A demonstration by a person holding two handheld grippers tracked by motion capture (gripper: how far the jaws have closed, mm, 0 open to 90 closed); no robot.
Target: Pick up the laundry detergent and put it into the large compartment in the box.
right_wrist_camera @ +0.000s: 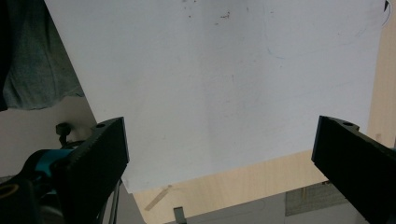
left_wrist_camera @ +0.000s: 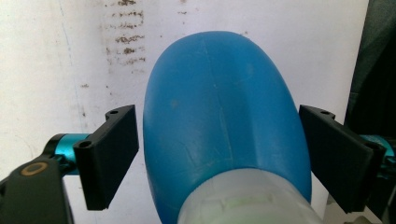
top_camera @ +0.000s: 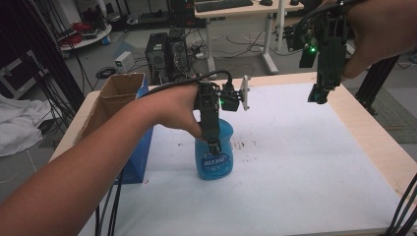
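A smooth, rounded blue plastic bottle point(left_wrist_camera: 224, 116) stands on the bench's white sheet point(top_camera: 295, 147). The left tongs point(left_wrist_camera: 219, 158) straddle it, jaws spread just clear of its sides. The right tongs point(right_wrist_camera: 219, 158) hang wide apart, holding nothing.

Blue bottle point(top_camera: 214, 157), standing on the white sheet point(top_camera: 295, 162) toward the table's left edge: front label with white lettering, too blurred to read. Dark marks on the sheet just right of the bottle: not legible as writing. No other text, brand, number or sign can be read.
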